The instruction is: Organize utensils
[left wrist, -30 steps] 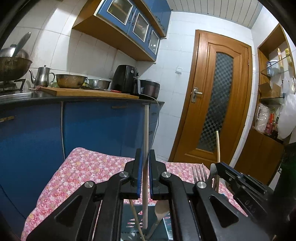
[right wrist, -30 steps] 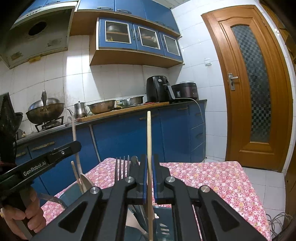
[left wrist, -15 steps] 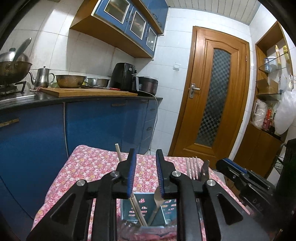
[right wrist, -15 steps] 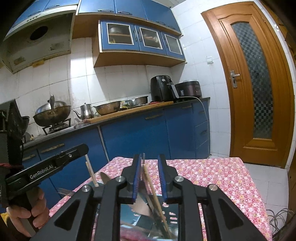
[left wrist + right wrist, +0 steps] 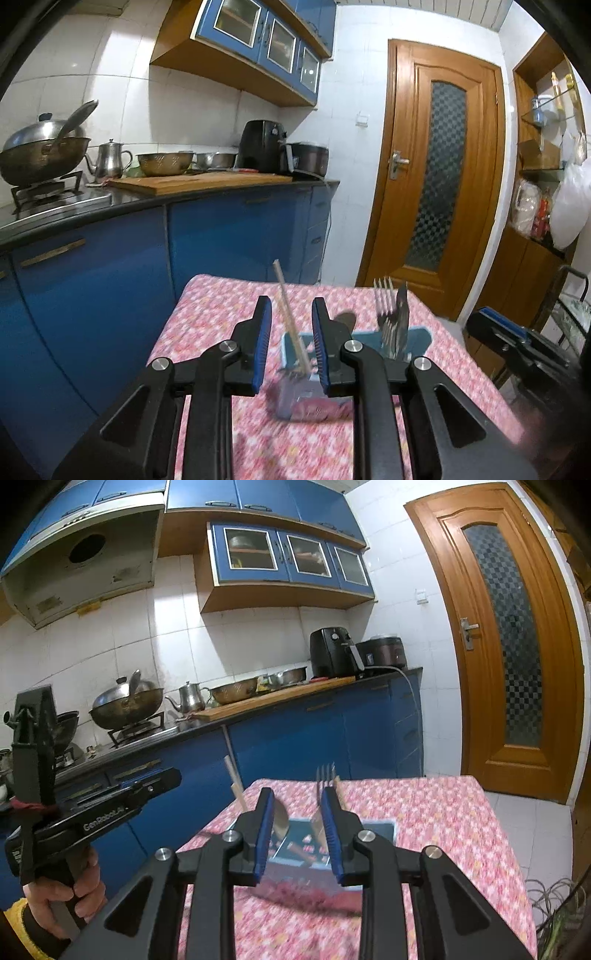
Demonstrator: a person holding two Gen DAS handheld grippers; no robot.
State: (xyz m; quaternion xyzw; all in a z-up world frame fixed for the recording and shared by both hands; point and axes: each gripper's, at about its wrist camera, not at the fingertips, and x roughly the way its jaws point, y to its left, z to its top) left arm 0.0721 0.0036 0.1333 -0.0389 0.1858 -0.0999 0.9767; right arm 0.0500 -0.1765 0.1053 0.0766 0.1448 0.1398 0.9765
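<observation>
A pale blue utensil holder (image 5: 421, 336) (image 5: 384, 825) stands on the pink floral table (image 5: 207, 325). In it lean a wooden chopstick (image 5: 286, 306), forks (image 5: 382, 302) and a knife (image 5: 403, 314). My left gripper (image 5: 291, 304) hangs open just short of the holder; the chopstick shows through the gap, free of the pads. In the right wrist view chopsticks (image 5: 233, 781), a spoon (image 5: 279, 816) and a fork (image 5: 325, 775) rise from the holder. The jaws of my right gripper (image 5: 298, 795) are opening, with nothing pressed between them. A hand (image 5: 62, 893) holds the left gripper's handle.
Blue cabinets under a black counter (image 5: 192, 195) run along the table's left side, bearing a wok (image 5: 40, 155), kettle, bowls and a cutting board. A wooden door (image 5: 439, 177) stands behind the table. Shelves (image 5: 543, 229) are on the right, cables (image 5: 554, 904) on the floor.
Both grippers were shut on upright chopsticks over the holder. They have let go, opened, and drawn back and upward; the chopsticks now lean in the holder.
</observation>
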